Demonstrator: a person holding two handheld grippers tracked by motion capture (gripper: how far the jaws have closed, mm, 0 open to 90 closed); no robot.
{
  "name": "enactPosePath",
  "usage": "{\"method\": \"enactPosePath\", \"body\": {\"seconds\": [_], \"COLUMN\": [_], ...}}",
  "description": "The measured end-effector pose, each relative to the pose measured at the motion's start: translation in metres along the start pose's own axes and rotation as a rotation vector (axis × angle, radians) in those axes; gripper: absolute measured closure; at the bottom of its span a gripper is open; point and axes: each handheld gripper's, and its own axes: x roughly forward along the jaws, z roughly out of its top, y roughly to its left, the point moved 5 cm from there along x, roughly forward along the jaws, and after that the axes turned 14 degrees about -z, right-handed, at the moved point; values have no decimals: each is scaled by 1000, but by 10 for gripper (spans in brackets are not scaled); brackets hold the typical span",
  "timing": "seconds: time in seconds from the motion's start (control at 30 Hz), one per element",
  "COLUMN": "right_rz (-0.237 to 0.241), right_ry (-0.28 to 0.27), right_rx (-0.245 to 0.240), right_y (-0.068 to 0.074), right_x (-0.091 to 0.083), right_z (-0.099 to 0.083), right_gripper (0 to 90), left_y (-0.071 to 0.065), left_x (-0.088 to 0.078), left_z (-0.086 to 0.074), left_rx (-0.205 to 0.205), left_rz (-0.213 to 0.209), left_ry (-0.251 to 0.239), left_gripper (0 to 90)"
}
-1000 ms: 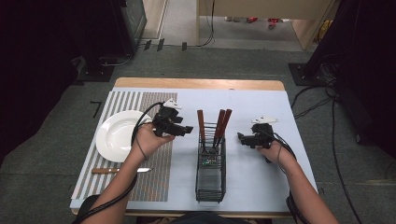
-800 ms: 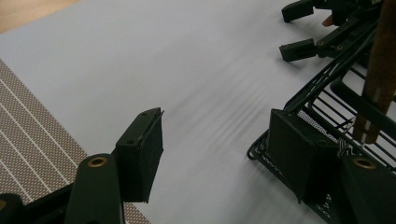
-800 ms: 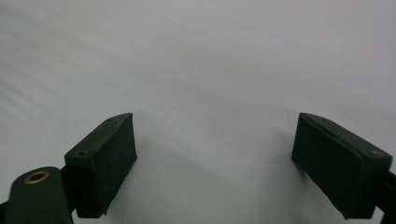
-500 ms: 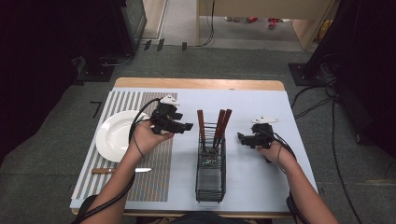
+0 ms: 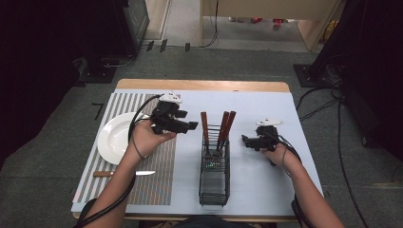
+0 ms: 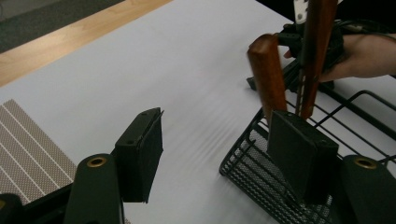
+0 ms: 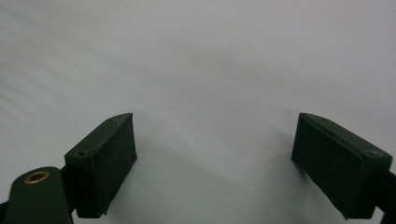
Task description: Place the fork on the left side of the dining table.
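Lying nearest, a knife [image 5: 124,173] rests across the striped mat [image 5: 157,185], left of the wire caddy [image 5: 214,183]. Farther back, the left gripper [image 5: 192,126] hovers with jaws parted and empty just left of the wooden-handled utensils [image 5: 223,128] standing in the caddy's far end — the right gripper [image 5: 244,139], jaws wide, sits right of it. A white plate [image 5: 111,142] lies far left.

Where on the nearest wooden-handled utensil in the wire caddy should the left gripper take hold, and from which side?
Grip the wooden handle near its top, well above the wire caddy rim. It stands almost upright with its working end down in the caddy, so only the handle is free. The left gripper, jaws open, probably does best coming in level from the plate side, then lifting straight up.
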Motion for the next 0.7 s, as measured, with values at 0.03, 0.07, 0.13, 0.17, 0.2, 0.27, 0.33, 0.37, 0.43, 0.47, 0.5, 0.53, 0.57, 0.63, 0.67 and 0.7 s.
{"method": "enactPosePath", "body": {"seconds": [0.03,0.07,0.13,0.17,0.2,0.27,0.33,0.37,0.43,0.47,0.5,0.53,0.57,0.63,0.67,0.7], "right_rz": [0,0,-1,0,0,0,0,0,0,0,0,0,0,0,0,0], "right_ry": [0,0,-1,0,0,-1,-1,0,0,0,0,0,0,-1,-1,1], "right_rx": [0,0,0,0,0,0,1,0,0,0,0,0,0,-1,0,1], "right_y": [0,0,0,0,0,0,0,0,0,0,0,0,0,0,0,0], "right_x": [0,0,0,0,0,0,0,0,0,0,0,0,0,0,0,0], "right_z": [0,0,0,0,0,0,0,0,0,0,0,0,0,0,0,0], "right_gripper": [130,130,130,130,130,130,130,130,130,130,130,130,130,130,130,130], "left_y": [-2,-3,-6,-7,-8,-9,-10,-10,-11,-11,-11,-11,-12,-12,-12,-12], "left_x": [-1,-1,-1,-1,-1,0,2,3,5,7,8,9,10,13,14,15], "left_z": [1,3,6,7,8,10,12,13,14,15,15,16,16,16,16,16], "left_rx": [6,11,17,20,21,24,28,27,29,32,36,39,40,43,44,47], "left_rz": [-3,-3,-8,-8,-12,-15,-22,-24,-30,-31,-33,-33,-36,-47,-51,-50], "left_ry": [-1,-6,-16,-18,-21,-27,-33,-37,-41,-40,-39,-39,-41,-41,-36,-33], "left_gripper": [363,363,364,364,364,364,363,358,355,354,354,354,356,368,380,402]}}
